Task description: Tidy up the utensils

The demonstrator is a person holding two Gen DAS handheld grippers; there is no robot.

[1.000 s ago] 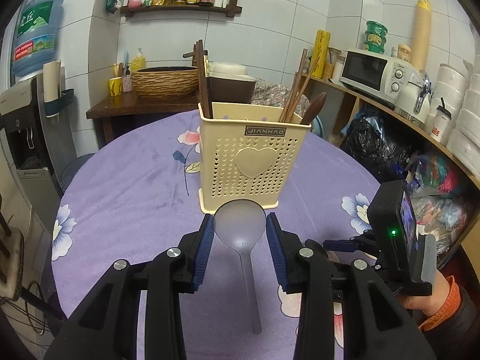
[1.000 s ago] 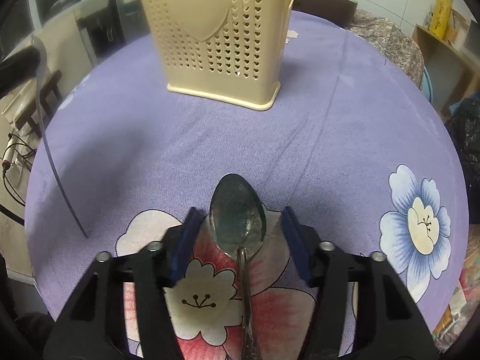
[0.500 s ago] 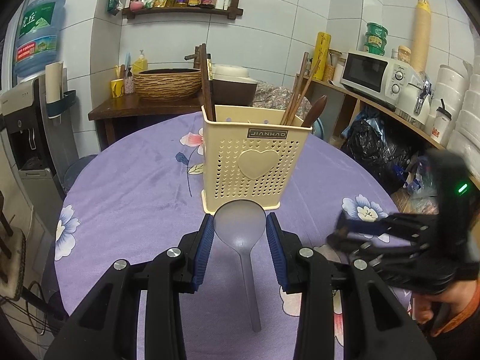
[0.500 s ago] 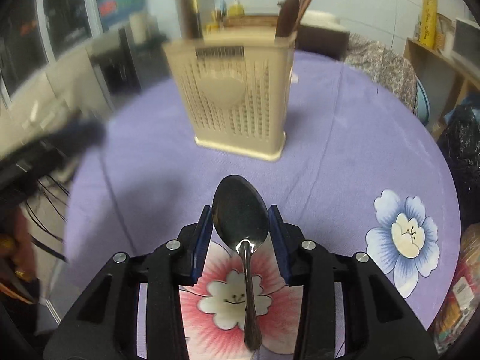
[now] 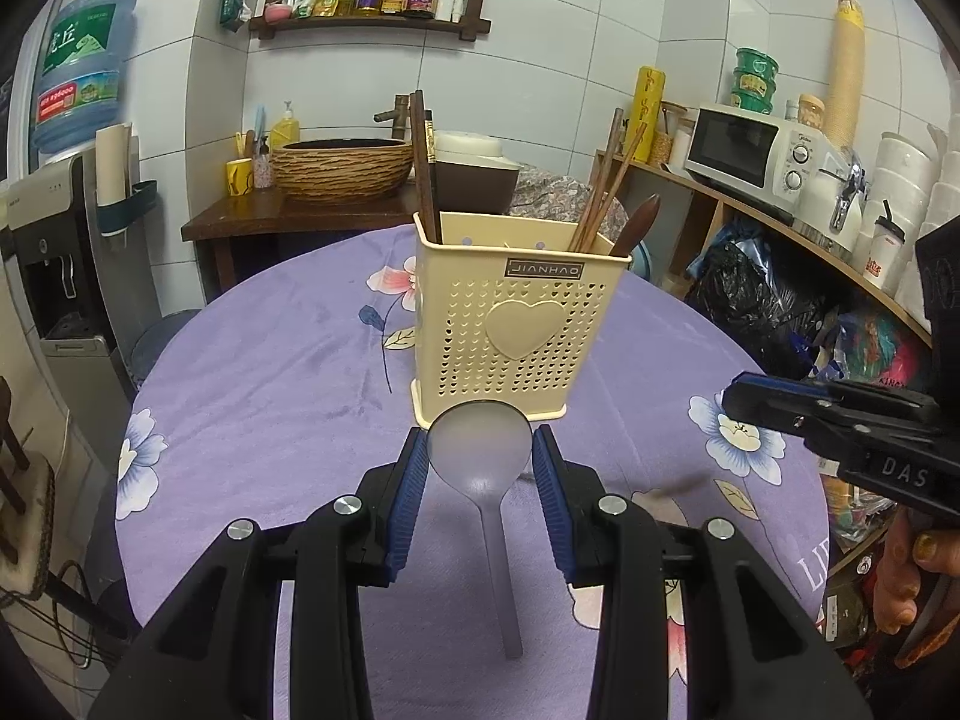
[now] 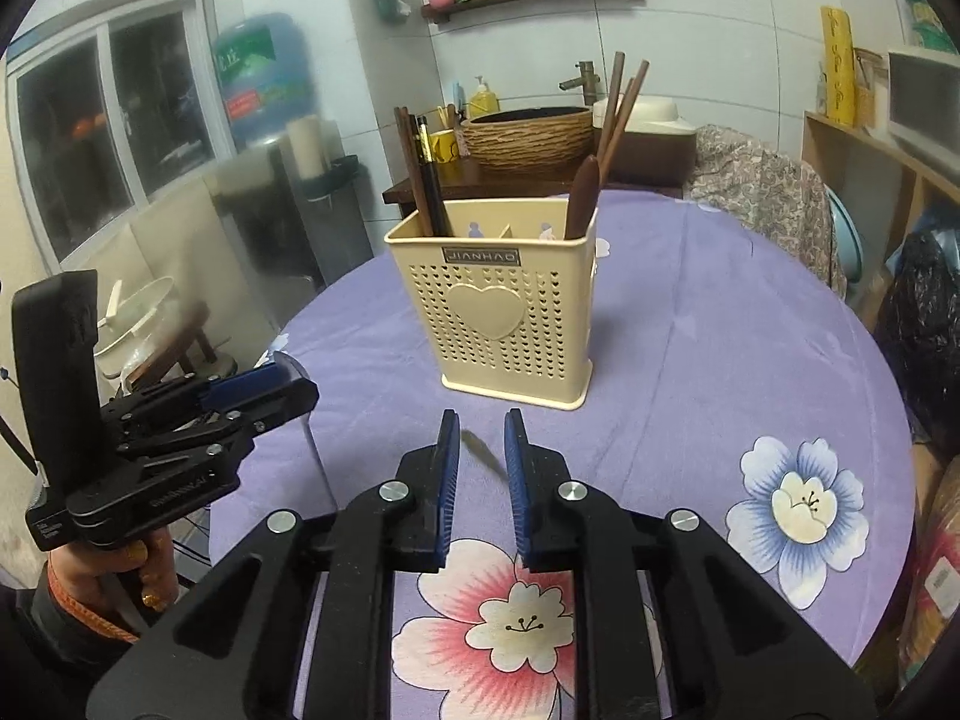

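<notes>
Purple floral tablecloth (image 5: 270, 384) under cream caddy (image 5: 519, 324); tiled kitchen wall (image 5: 540, 60) behind

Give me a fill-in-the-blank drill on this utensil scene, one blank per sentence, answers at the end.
1. The claw shut on the translucent spoon is the ___ one.
2. The cream utensil holder has a raised ___ shape on its front.
3. The holder stands on a floral tablecloth whose main colour is ___.
4. The brown chopsticks stand ___ the holder.

Answers: left; heart; purple; inside
</notes>
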